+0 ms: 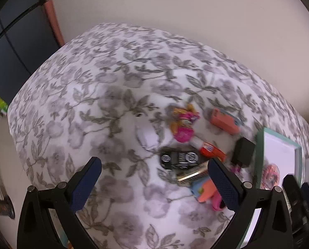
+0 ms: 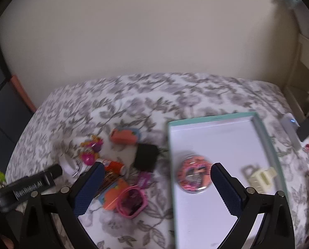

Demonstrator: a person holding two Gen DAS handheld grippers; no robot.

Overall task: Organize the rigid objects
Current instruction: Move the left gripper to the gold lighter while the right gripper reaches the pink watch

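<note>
A white bedspread (image 2: 146,95) printed with grey leaves and flowers. A teal-rimmed box (image 2: 267,143) with white inside holds a pink patterned round tin (image 2: 193,173) and cream hair clip (image 2: 262,176). Beside it, pink sunglasses (image 2: 131,204).

Left gripper (image 1: 154,183) and right gripper (image 2: 157,187) — both empty, jaws spread wide apart.

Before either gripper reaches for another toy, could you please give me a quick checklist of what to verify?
1. Left gripper open, holding nothing: ok.
2. Right gripper open, holding nothing: ok.
3. Tray has bare floor beside the round badge and cream clip: ok.
4. Black toy car unobstructed from above: ok.
5. Glue bottle clear of the car: cannot tell, blurred.
</note>
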